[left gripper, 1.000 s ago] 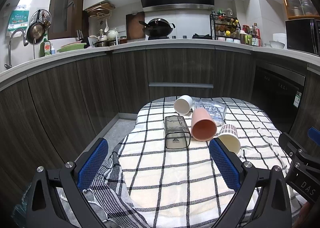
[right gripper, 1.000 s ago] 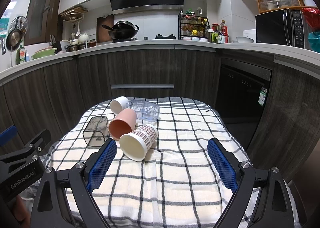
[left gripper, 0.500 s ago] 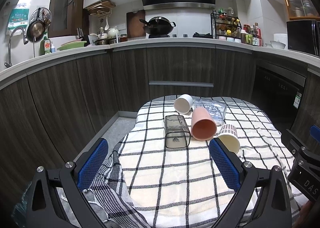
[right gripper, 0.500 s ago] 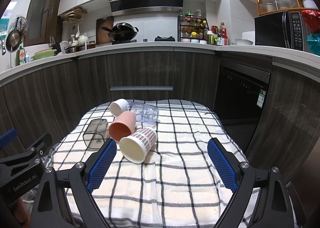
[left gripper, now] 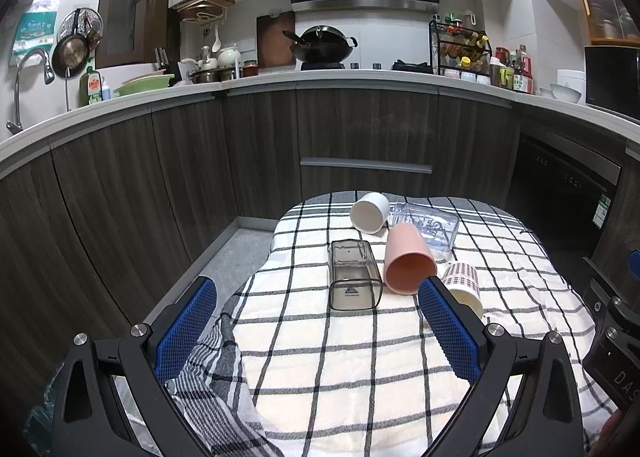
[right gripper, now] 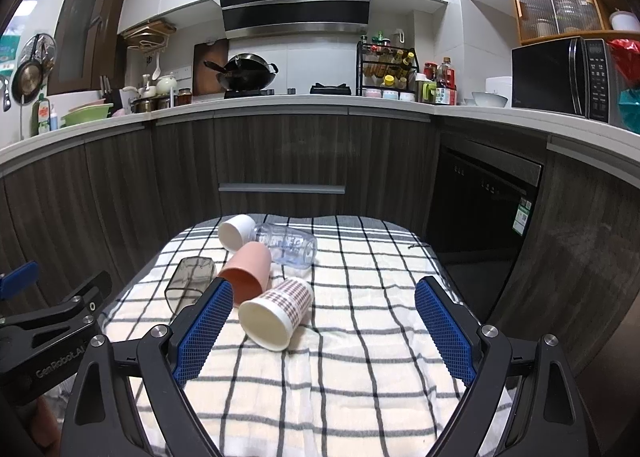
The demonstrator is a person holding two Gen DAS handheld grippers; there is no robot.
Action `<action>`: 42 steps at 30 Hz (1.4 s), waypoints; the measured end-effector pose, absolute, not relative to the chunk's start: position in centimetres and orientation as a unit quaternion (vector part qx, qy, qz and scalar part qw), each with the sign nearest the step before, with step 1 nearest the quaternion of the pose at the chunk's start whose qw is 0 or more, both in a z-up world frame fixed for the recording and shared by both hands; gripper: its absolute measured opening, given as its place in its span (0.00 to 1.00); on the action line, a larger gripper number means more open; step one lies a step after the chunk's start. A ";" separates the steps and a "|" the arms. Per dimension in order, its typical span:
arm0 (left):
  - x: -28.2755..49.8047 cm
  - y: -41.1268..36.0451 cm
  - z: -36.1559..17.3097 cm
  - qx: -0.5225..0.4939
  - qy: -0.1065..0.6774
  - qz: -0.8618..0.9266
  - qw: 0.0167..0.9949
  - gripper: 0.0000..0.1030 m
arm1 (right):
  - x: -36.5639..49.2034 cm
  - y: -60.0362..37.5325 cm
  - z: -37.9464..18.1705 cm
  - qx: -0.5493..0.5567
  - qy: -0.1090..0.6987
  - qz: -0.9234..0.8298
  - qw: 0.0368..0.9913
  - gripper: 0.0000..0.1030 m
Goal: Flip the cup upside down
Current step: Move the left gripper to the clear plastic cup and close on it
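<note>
Several cups lie on their sides on a checked cloth: a white cup (left gripper: 370, 212) at the back, a clear glass (left gripper: 430, 225), a pink cup (left gripper: 409, 264), a smoky square cup (left gripper: 353, 275) and a plaid paper cup (left gripper: 464, 284). They also show in the right wrist view: the plaid cup (right gripper: 276, 313), the pink cup (right gripper: 247, 272), the smoky cup (right gripper: 190, 283). My left gripper (left gripper: 318, 327) is open and empty, short of the cups. My right gripper (right gripper: 323, 331) is open and empty, the plaid cup between its fingers' line.
The checked cloth (left gripper: 360, 369) covers a small table (right gripper: 360, 357) in front of dark kitchen cabinets (left gripper: 360, 137). A striped towel (left gripper: 216, 381) hangs at the table's left edge. A dishwasher (right gripper: 484, 209) stands to the right.
Both grippers have drawn back slightly from the cups. The cups have not moved.
</note>
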State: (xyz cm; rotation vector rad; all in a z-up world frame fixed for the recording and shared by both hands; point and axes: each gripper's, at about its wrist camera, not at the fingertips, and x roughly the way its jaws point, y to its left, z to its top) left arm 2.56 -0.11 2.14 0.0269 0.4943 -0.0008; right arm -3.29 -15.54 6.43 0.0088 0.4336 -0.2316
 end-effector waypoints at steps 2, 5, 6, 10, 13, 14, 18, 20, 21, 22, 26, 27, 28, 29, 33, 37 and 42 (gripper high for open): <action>3.3 -0.2 2.2 0.015 0.249 0.001 0.968 1.00 | -2.6 -15.7 6.6 0.003 0.216 -0.117 0.969 0.90; 4.6 -0.3 2.2 0.016 0.256 0.003 0.966 1.00 | -1.4 -15.9 6.9 0.003 0.219 -0.120 0.968 0.90; 5.1 -0.3 2.2 0.016 0.259 0.004 0.966 1.00 | -1.0 -16.0 6.9 0.003 0.221 -0.122 0.968 0.90; 7.5 -0.6 2.0 0.013 0.272 0.008 0.962 1.00 | 0.9 -16.4 6.8 0.007 0.232 -0.128 0.964 0.90; 9.3 -1.0 1.6 0.014 0.280 0.006 0.960 1.00 | 2.1 -16.6 6.6 0.005 0.240 -0.132 0.962 0.90; 9.8 -1.2 1.5 0.016 0.282 0.005 0.959 1.00 | 2.4 -16.7 6.5 0.005 0.242 -0.133 0.961 0.90; 12.5 -2.0 0.4 0.019 0.295 -0.001 0.955 1.00 | 4.2 -17.1 6.0 0.000 0.257 -0.140 0.956 0.90; 13.5 -2.3 -0.3 0.023 0.302 -0.003 0.953 1.00 | 5.0 -17.2 5.6 -0.001 0.265 -0.144 0.954 0.90; 13.9 -2.5 -0.7 0.025 0.307 -0.005 0.951 1.00 | 5.5 -17.3 5.4 -0.001 0.270 -0.147 0.952 0.90; 14.5 -2.6 -1.1 0.027 0.313 -0.007 0.949 1.00 | 6.0 -17.4 5.1 0.000 0.276 -0.148 0.950 0.90; 16.6 -2.9 -2.9 0.029 0.337 -0.010 0.941 1.00 | 7.8 -17.8 4.2 0.002 0.296 -0.156 0.942 0.90; 17.1 -3.0 -3.4 0.032 0.344 -0.010 0.938 1.00 | 8.2 -17.9 4.0 0.004 0.301 -0.157 0.941 0.90; 17.5 -3.1 -3.8 0.034 0.350 -0.011 0.936 1.00 | 8.5 -18.0 3.8 0.006 0.305 -0.157 0.939 0.90; 17.8 -3.2 -4.2 0.034 0.355 -0.013 0.934 1.00 | 8.8 -18.1 3.5 0.007 0.310 -0.157 0.938 0.90; 19.4 -3.2 -5.6 0.031 0.378 -0.016 0.925 1.00 | 10.1 -18.3 2.3 0.013 0.331 -0.153 0.931 0.90; 20.8 -3.3 -7.1 0.031 0.405 -0.015 0.914 1.00 | 11.2 -18.7 1.4 0.024 0.356 -0.149 0.922 0.90; 21.9 -3.4 -8.6 0.034 0.435 -0.014 0.900 0.97 | 12.1 -19.1 1.1 0.033 0.368 -0.150 0.917 0.90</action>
